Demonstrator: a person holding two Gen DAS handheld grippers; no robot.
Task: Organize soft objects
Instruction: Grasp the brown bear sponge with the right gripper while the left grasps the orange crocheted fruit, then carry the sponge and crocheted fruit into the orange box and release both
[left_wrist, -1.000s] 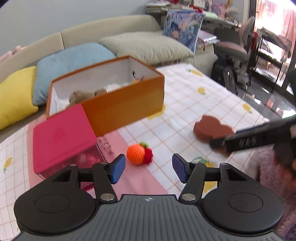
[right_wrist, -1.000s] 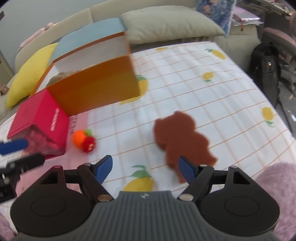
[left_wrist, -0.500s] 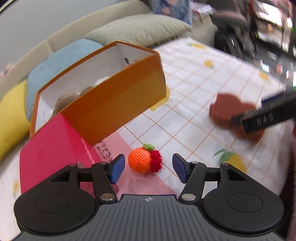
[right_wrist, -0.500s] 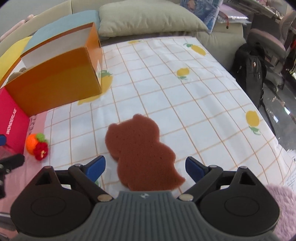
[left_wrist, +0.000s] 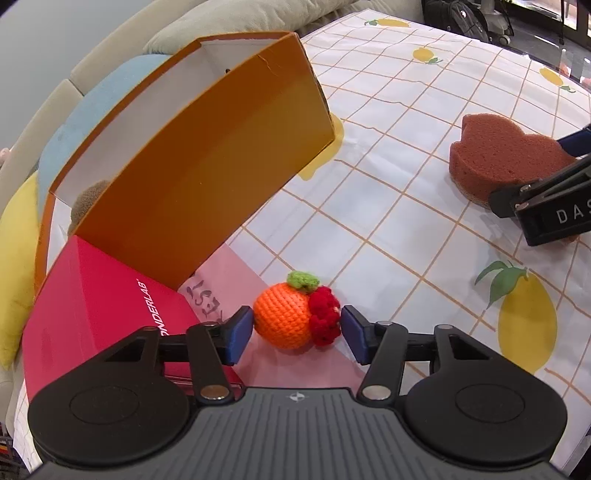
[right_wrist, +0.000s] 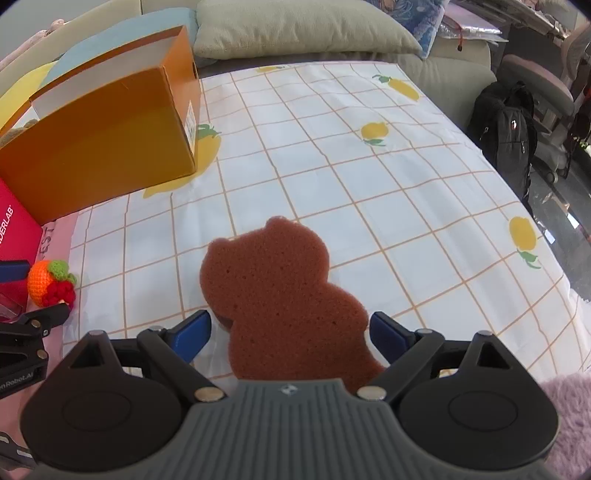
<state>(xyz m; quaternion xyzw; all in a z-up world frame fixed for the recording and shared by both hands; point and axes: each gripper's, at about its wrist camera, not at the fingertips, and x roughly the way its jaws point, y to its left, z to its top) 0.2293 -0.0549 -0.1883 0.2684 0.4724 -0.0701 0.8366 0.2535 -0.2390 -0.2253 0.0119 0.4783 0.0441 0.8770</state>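
Left gripper (left_wrist: 297, 334): fingers open, straddling the small orange crocheted fruit with red berries and green leaf (left_wrist: 295, 319). Each blue pad sits just beside the toy, a sliver of gap on both sides; nothing gripped yet. Half a second ago the toy lay ahead of the fingertips; now it lies between them, so the approach looks finished and closing is the likely next step.

Right gripper (right_wrist: 290, 334): fingers wide open, flanking the narrow lower half of the flat brown bear-shaped sponge (right_wrist: 280, 291), which lies on the lemon-print checked counter cloth (right_wrist: 406, 206). Pads clear of the foam on both sides; no hold. A second ago the sponge sat off toward the right finger; now it is centred and reaches under the gripper body.

Beyond the left fingers, toward the left: a red box (left_wrist: 96, 306), then the open orange cardboard box (left_wrist: 207, 177) with something brown and fuzzy in its far corner. I judge that to be the destination. Both soft things are still outside it.
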